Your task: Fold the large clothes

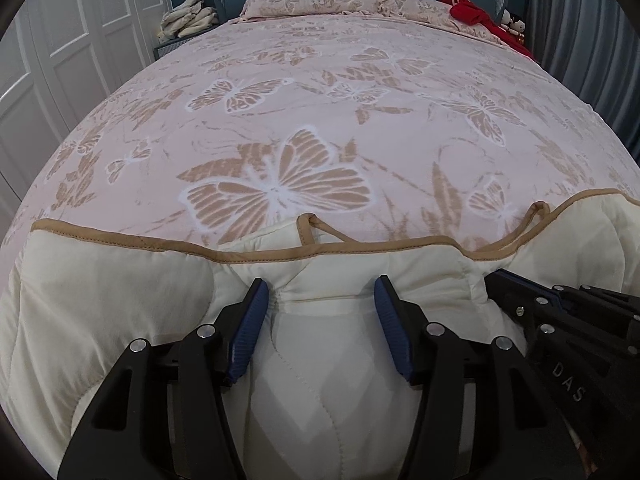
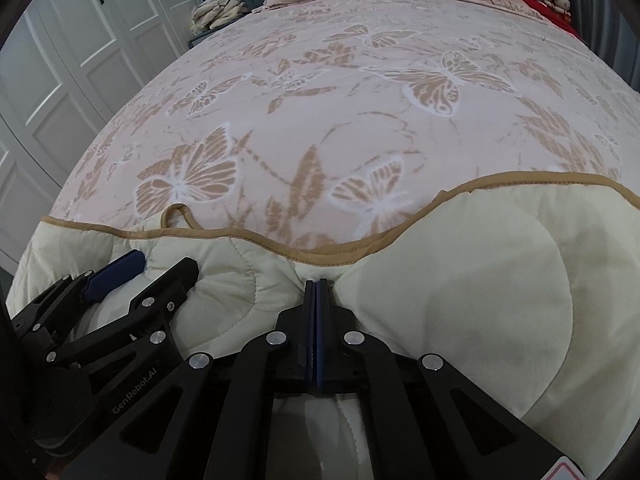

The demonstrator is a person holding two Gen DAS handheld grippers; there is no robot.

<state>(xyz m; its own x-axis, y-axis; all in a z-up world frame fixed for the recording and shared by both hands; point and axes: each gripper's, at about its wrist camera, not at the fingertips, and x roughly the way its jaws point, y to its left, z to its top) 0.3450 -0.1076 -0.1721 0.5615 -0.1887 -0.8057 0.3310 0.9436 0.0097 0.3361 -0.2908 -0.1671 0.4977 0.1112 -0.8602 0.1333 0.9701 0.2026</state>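
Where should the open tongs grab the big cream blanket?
Grab the bunched fold of the cream blanket just below its tan trimmed edge. It already humps up between the open left tongs, so they can pinch it. Come from the near side, pointing toward the pillows, just like the right tongs, which are already shut on the blanket beside them.

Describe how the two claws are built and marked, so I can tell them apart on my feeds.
Both look alike: black angular linkage arms with silver round pivot bolts, ending in ribbed dark-blue pads. The left claw carries white "GenRobot.AI" lettering on its body; the right claw shows "DAS". No cables, sleeves or hands are visible.
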